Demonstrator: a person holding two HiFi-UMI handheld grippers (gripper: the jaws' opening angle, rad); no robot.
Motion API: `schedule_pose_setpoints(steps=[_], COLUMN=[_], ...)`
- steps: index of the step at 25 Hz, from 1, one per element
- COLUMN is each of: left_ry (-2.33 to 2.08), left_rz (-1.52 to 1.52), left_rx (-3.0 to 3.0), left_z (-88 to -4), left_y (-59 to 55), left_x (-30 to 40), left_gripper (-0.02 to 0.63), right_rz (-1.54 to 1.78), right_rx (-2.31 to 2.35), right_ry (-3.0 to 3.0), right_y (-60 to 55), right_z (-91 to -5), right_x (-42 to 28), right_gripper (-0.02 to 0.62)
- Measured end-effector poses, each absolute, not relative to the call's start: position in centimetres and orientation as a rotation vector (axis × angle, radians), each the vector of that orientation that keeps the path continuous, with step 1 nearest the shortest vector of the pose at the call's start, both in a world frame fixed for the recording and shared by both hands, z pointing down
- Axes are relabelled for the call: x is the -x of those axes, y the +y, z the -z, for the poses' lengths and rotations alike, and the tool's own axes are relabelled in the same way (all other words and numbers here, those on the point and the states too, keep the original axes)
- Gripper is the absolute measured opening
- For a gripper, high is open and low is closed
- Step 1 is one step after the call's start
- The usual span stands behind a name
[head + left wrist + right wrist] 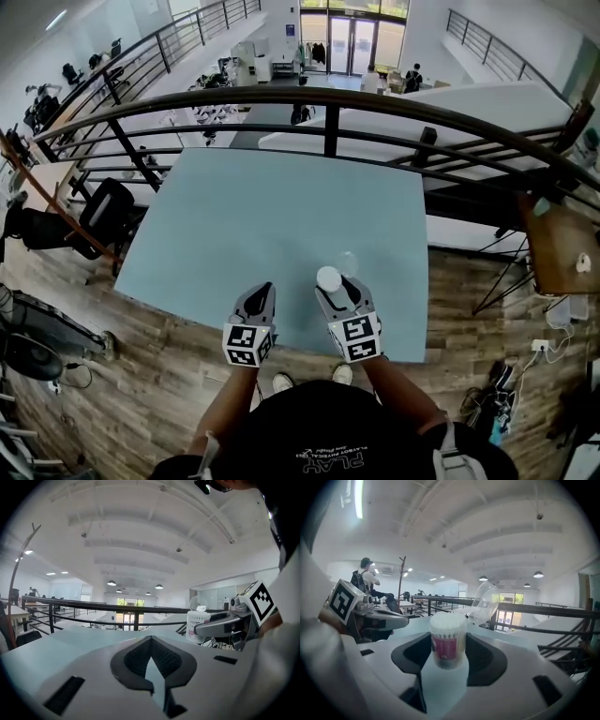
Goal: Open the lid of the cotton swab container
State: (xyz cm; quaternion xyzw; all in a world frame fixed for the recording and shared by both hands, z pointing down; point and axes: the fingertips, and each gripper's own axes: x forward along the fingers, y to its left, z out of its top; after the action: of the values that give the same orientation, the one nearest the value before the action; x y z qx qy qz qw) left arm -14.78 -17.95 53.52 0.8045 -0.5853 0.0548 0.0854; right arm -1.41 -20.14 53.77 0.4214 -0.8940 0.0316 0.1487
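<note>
Table (262, 216) — right tool (336, 287) grips one cotton swab container (447, 641); left tool (262, 291) closed, empty.

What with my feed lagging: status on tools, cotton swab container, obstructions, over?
Left tool shut, empty. Right tool shut on cotton swab container, clear lid flipped open. Nothing else on table.

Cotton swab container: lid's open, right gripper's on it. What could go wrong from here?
1. The swabs sit exposed at the top of the cotton swab container; tilting the right gripper could spill them.
2. The clear lid hangs off one side, so the container may tip once released.
3. It sits toward the near edge of the table; a nudge might send it off.
</note>
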Motion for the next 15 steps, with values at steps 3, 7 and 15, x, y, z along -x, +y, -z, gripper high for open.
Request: schedule_pose_setpoints(steps=[3,7,15], left_ry=[-1.74,-1.743,-1.743], left_rz=[-0.16,-0.148,-0.146], left_rx=[-2.392,-2.393,-2.399], left_z=[-53.59,-53.41,-53.03], left_y=[-17.81,-17.67,-17.75], left_x=[14.72,14.77,14.36], left_gripper=[0.008,0.008,0.008], right_rz=[-0.104,-0.092,-0.076], right_rx=[-1.232,-1.26,-1.275], right_ry=[-2.58,-2.572,-2.555], right_y=[-20.11,-20.24,-20.34], right_z=[-53.63,-53.52,-53.43], right_x=[1.36,1.24,0.94], right_gripper=[0.234,0.233,0.232])
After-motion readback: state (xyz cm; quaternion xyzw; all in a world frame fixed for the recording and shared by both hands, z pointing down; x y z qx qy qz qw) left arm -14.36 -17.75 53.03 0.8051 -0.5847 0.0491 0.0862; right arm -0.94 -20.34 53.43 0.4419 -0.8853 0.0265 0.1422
